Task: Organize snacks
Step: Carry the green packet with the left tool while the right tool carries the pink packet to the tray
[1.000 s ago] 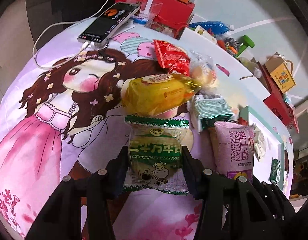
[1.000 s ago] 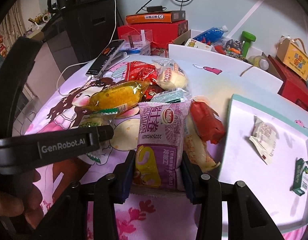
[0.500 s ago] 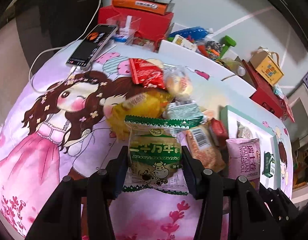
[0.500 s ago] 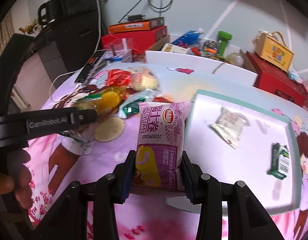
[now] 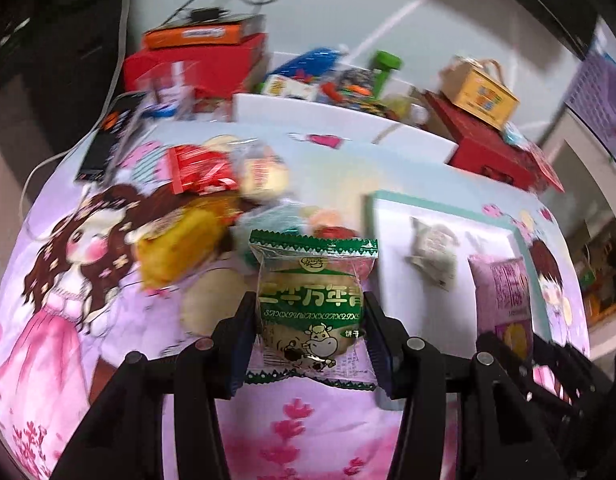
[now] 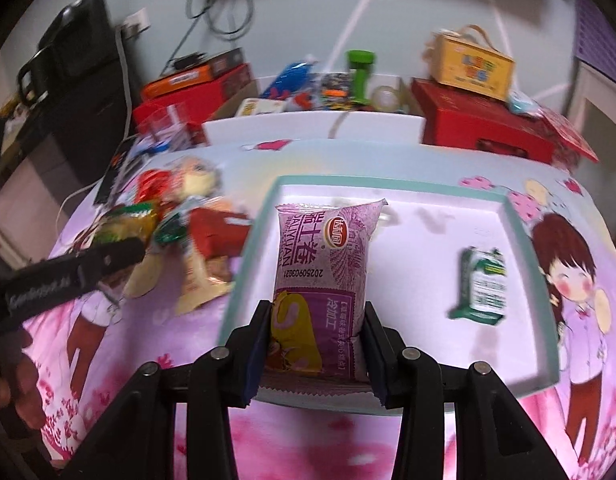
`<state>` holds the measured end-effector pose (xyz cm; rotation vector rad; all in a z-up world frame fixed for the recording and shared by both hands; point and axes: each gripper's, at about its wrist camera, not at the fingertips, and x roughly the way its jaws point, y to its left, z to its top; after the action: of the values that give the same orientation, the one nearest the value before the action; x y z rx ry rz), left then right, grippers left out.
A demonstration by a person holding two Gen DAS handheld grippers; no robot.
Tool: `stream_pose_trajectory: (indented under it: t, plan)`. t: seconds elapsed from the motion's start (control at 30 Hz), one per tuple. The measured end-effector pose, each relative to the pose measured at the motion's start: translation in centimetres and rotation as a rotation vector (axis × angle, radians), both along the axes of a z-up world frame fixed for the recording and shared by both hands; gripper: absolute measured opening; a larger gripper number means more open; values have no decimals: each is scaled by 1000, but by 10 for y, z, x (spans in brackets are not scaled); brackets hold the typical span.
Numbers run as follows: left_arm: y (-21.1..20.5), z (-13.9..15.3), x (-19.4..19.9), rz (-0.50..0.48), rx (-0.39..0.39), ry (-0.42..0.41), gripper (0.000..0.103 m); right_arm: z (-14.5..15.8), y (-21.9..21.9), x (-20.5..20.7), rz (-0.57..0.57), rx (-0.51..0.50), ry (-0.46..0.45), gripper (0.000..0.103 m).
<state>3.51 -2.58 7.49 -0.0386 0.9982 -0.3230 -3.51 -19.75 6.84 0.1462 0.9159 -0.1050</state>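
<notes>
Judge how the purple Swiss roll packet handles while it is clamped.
The purple Swiss roll packet probably is light: it stands upright above the right claw, pinched only at its lower end. Its puffed body looks squashy, so hard squeezing might crush the cake. The glossy film could slip.

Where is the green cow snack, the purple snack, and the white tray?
green cow snack [image 5: 313,312]: left wrist view, on the printed front of the packet.
purple snack [image 6: 322,276]: right wrist view, on the middle of the wrapper.
white tray [image 6: 428,248]: right wrist view, on its bare white floor.
</notes>
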Motion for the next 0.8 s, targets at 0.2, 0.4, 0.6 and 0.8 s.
stream_pose_trajectory:
  t: [0.2,0.4,0.6,0.8]
  plan:
    - [-51,2,-16,-142,28,-23,52,4,-43,-10,-111,16,-5,46]
    - [-96,-7,-27,-258,84,-29,52,8,-85,-24,-222,33,-9,46]
    - [-125,-22,-33,-322,140,-24,52,5,-118,-36,-318,53,7,46]
    - [-138,-32,-34,-342,169,-21,52,-3,-120,-34,-323,61,42,46]
